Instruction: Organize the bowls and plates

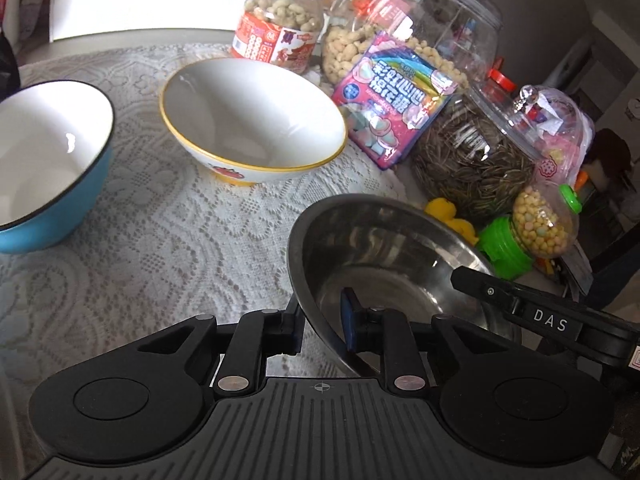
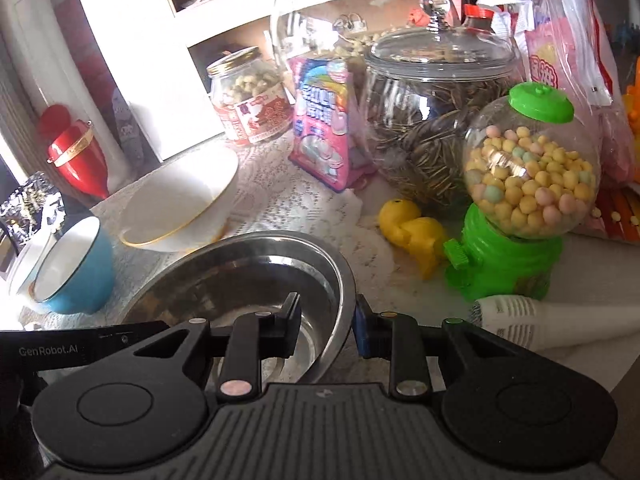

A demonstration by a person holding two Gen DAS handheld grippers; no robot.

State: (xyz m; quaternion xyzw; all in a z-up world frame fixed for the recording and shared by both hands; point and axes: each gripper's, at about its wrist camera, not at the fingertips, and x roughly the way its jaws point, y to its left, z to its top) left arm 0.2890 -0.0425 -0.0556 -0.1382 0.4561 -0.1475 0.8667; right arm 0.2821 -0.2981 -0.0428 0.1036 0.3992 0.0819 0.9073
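A steel bowl (image 1: pixel 400 248) sits low over the lace tablecloth, held from both sides. My left gripper (image 1: pixel 322 312) is shut on its left rim, with the blue pad inside the bowl and the other finger outside. My right gripper (image 2: pixel 328 316) is shut on the right rim of the steel bowl (image 2: pixel 240 272), one finger inside and the blue pad outside. A white bowl with a yellow rim (image 1: pixel 252 120) stands behind it. At the left stands a blue bowl with a white inside (image 1: pixel 44 160). Both show in the right wrist view too: the white bowl (image 2: pixel 180 204) and the blue bowl (image 2: pixel 76 268).
Snack jars crowd the back right: a nut jar (image 1: pixel 280 24), a big clear jar (image 1: pixel 420 20), a seed jar (image 2: pixel 432 128), a pink candy bag (image 1: pixel 396 100), a green candy dispenser (image 2: pixel 520 200) and a yellow duck (image 2: pixel 412 232). A red pot (image 2: pixel 76 152) stands far left.
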